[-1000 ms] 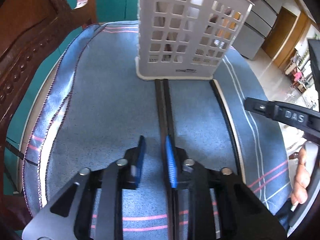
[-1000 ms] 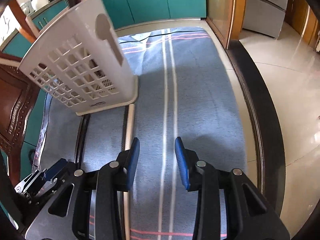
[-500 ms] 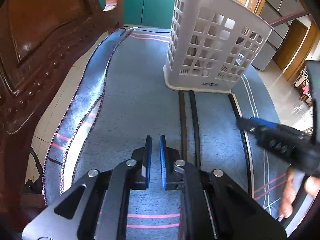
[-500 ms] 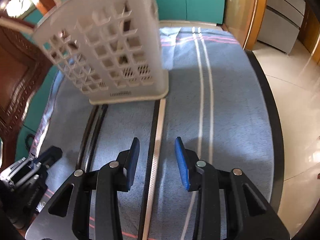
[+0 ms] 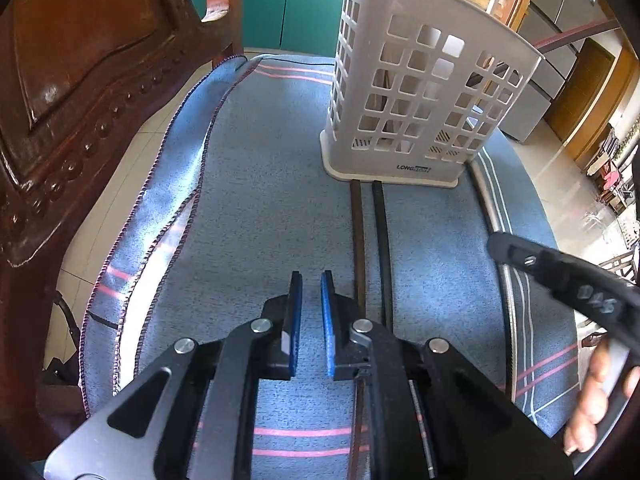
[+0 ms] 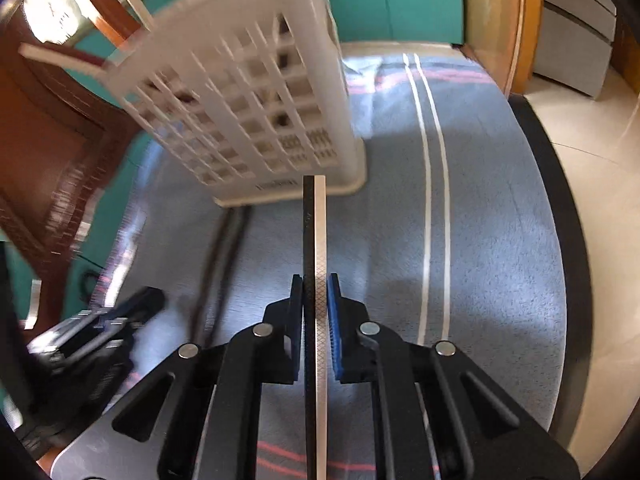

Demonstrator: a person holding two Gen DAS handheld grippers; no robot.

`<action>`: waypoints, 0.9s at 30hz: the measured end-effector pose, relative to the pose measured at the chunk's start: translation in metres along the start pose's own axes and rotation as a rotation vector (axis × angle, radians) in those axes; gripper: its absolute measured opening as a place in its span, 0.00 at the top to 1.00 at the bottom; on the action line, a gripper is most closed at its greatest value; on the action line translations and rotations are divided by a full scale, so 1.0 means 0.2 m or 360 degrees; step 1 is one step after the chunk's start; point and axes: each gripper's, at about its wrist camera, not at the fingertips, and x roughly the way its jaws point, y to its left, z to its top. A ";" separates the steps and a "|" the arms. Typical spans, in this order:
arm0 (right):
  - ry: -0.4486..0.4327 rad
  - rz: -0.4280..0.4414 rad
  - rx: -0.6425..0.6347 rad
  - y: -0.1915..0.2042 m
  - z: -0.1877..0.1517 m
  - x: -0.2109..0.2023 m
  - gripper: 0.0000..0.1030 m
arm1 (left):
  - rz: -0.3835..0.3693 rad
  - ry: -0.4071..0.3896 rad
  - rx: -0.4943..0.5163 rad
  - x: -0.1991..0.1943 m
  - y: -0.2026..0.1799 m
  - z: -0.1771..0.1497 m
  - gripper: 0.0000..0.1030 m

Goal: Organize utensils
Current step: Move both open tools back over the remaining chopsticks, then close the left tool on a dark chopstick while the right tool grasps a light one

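Right wrist view: right gripper clamped on a long flat utensil, dark on its left edge and pale, cross-hatched on its right. The blue pads press it from both sides. The utensil runs from the bottom of the frame straight up through the centre, its tip ending level with the base of the white lattice basket, which fills the upper left. Much of the left half is motion-blurred. Two dark sticks lie on the blue cloth left of centre, pointing at the basket's base. Left gripper body shows at lower left.

Left wrist view: left gripper hangs over the blue cloth at lower centre, jaws parted by a narrow gap, nothing between them. The two dark sticks lie side by side just right of its right finger, far ends touching or tucked against the base of the basket, upper centre-right. The basket stands upright on the cloth; dark shapes show through its holes, too unclear to name. Right gripper's black housing crosses the right edge, with the person's right hand below it at lower right. Carved wooden chair fills the left side. Teal cabinet doors at top centre.
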 end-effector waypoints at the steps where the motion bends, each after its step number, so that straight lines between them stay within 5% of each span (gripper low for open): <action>1: -0.0002 0.0011 0.0004 -0.01 0.01 -0.01 0.88 | -0.0004 0.0000 -0.0004 0.00 0.00 0.00 0.88; 12: 0.0028 -0.0229 0.0065 -0.13 0.03 0.00 0.87 | -0.0006 0.0020 0.0001 0.03 -0.02 0.01 0.80; 27: 0.0116 -0.0337 0.0041 -0.16 -0.01 0.11 0.87 | 0.0004 0.0044 0.0029 0.12 -0.06 0.04 0.70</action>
